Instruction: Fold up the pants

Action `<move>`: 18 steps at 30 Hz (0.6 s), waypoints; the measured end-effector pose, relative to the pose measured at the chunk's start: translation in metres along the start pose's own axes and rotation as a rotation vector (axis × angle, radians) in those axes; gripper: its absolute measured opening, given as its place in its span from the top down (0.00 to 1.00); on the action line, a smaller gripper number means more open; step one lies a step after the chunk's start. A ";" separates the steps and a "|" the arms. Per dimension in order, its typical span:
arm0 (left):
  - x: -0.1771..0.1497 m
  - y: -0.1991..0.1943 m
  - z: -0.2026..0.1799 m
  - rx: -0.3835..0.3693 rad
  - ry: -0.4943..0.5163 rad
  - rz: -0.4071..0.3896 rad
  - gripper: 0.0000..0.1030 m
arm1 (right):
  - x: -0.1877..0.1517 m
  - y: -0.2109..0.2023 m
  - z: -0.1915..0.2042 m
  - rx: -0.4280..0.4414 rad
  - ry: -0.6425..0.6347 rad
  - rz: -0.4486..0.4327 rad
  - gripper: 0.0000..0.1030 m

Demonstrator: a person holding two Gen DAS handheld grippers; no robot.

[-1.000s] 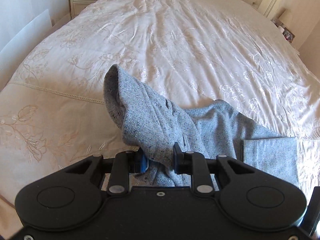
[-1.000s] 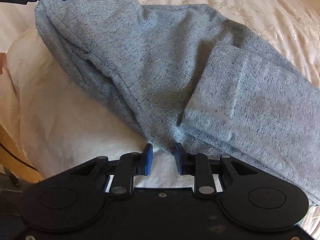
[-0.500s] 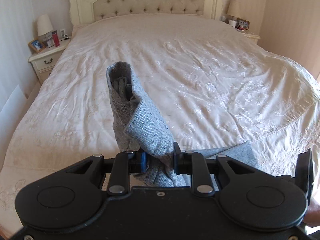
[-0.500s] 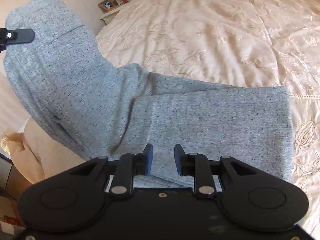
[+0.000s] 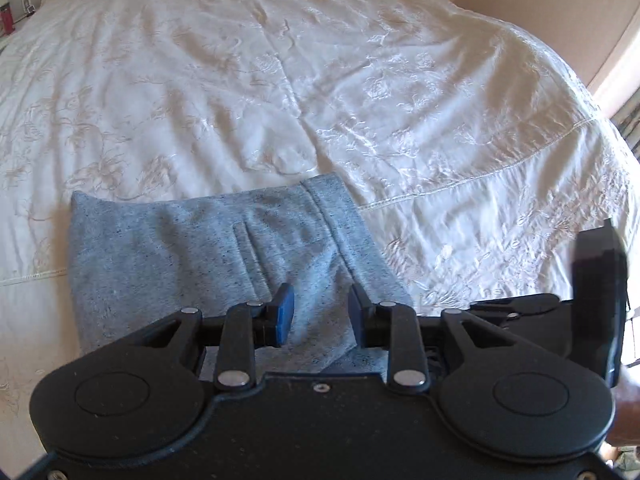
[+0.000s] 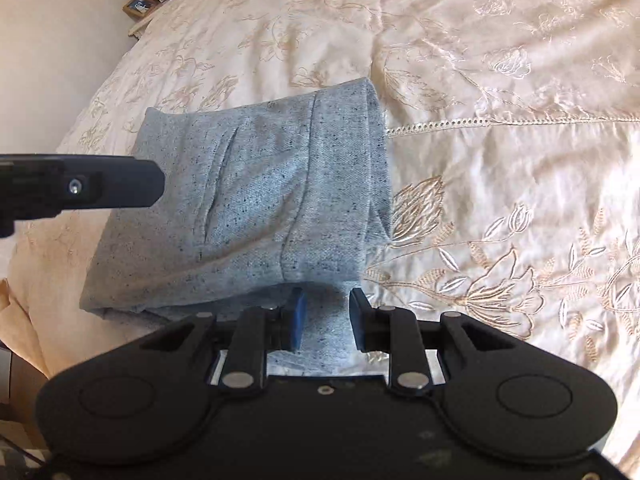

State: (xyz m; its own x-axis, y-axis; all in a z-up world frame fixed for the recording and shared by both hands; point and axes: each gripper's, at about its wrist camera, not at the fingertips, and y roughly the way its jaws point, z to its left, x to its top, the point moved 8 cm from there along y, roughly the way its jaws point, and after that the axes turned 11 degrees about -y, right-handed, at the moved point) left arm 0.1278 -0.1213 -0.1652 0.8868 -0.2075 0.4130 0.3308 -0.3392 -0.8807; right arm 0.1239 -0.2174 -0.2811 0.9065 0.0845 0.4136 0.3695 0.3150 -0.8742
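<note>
Pants (image 5: 208, 256), grey speckled knit, lay folded into a compact block on the bed (image 5: 280, 80), near its front edge, over the cream embroidered bedspread (image 6: 500, 160). Waistband ran along the right side of the block, pocket slit visible left of it. Lace seam of the bedspread passed under the block's far right corner.

Left gripper (image 5: 320, 314) pointed down over the near edge of the pants. Its jaws were opening; cloth showed in the gap between them, but the blue pad (image 5: 284, 312) and the black one stood clear of the fabric, no pinch seen. In the right wrist view, the same gripper's finger (image 6: 120, 184) reached in from the left over the block's left part.

Right gripper (image 6: 326, 320) sat at the near right corner of the pants, below the waistband. Jaws spread part way, grey cloth in the gap; pads not pressing on it as far as could be told.

Nightstand (image 6: 148, 4) with a picture frame stood far left of the bed.
</note>
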 end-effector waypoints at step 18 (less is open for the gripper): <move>-0.075 0.007 0.132 0.279 -0.261 0.104 0.59 | 0.055 0.012 -0.052 0.100 0.151 -0.084 0.64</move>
State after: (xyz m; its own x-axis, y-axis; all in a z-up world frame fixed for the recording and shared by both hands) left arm 0.1062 0.0134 -0.2334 0.9605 0.0251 0.2771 0.2781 -0.0585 -0.9588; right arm 0.1889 -0.2582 -0.2823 0.8964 -0.0868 0.4348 0.4301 0.4078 -0.8054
